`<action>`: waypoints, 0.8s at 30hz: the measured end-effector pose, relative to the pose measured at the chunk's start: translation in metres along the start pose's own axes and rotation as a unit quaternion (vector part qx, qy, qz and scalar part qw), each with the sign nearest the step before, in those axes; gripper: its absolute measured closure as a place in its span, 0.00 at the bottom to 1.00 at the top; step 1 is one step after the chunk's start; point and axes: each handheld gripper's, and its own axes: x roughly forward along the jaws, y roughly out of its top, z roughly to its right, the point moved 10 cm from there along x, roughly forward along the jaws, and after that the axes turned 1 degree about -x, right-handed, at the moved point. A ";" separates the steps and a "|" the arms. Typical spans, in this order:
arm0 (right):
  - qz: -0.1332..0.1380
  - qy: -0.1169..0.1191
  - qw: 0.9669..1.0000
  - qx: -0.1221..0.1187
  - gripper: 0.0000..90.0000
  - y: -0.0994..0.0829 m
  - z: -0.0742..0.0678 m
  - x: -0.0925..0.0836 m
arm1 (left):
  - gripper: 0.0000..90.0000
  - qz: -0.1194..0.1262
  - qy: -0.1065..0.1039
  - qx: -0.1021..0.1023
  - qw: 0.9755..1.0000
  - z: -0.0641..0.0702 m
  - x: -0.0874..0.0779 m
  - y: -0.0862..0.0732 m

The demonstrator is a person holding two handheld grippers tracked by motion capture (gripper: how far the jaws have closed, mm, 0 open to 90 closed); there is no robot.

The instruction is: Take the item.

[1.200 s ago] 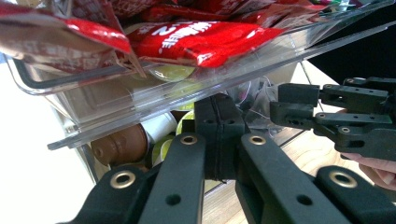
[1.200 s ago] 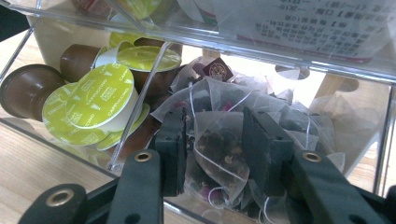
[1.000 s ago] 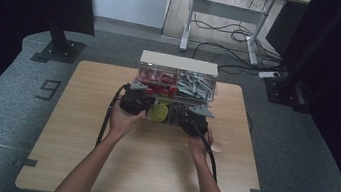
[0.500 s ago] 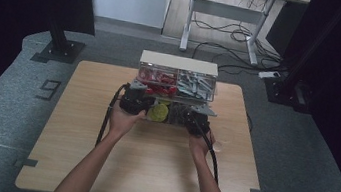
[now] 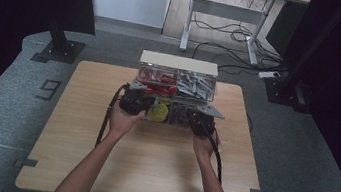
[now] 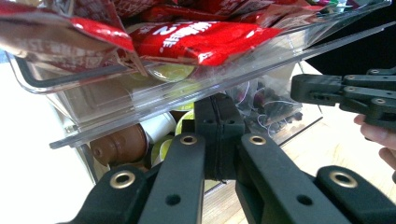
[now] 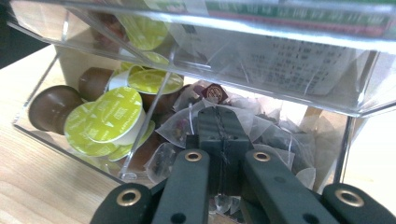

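- You are seeing a "9" marking [image 5: 48,90] lying on the grey floor left of the table.
- Print on the red packets [image 6: 205,39] is staying unreadable.

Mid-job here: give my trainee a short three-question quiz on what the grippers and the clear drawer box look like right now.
1. True or false: the left hand-held gripper has its jaws shut.
2. Which packets fill the upper drawer in the left gripper view? A) red packets B) blue packets C) white cups
3. Fill in: in the right gripper view, the capsules in the lower drawer have ____ lids.

Key: 1 true; 2 A, the red packets; 3 green. The right hand-held gripper has just closed, with its jaws over the tea bags; whether it pinches one is unclear.
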 end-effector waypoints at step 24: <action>0.037 0.019 0.999 0.004 0.99 0.018 -0.002 -0.029 | 1.00 0.000 0.001 0.000 1.000 0.002 0.001 0.000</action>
